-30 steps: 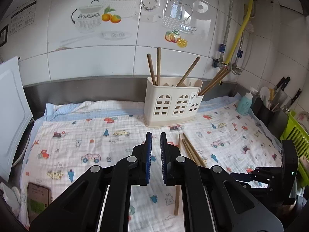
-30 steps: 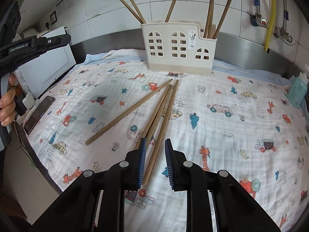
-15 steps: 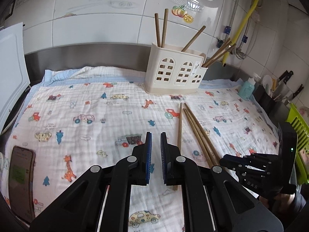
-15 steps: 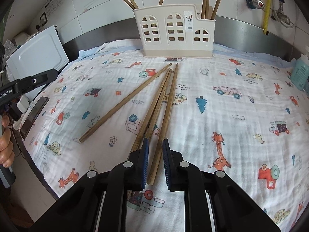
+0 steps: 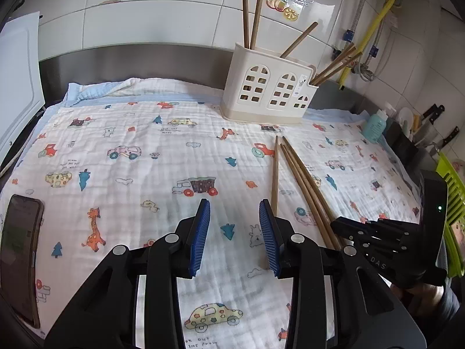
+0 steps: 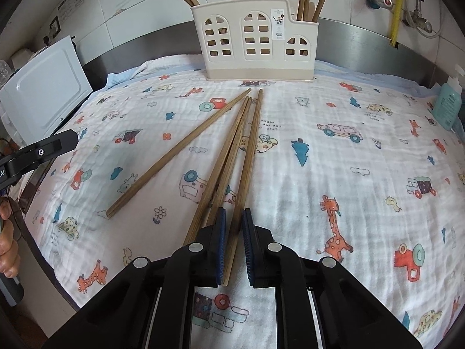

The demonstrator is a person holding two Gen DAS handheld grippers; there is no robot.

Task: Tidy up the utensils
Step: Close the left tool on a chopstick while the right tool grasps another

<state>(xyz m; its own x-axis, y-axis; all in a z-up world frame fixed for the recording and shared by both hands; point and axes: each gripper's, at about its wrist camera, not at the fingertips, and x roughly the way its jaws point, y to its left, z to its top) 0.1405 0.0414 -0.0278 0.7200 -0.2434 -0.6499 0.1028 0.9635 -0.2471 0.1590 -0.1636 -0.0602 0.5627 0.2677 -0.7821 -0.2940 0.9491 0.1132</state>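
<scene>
Four wooden chopsticks (image 6: 186, 151) are seen lying on a cartoon-print cloth (image 6: 348, 160) spread over the desk, in front of a cream utensil holder (image 6: 255, 37). The right gripper (image 6: 232, 244) is lowered with its narrowly parted jaws straddling the rightmost chopstick (image 6: 247, 163), not visibly clamped. The left gripper (image 5: 234, 232) is held over the cloth, jaws spread wide.

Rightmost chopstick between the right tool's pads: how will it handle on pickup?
The chopstick looks like stiff, light wood, so it shouldn't flex. The right tool straddles its near end, so it may droop or pivot. The soft cloth probably limits rolling.
</scene>
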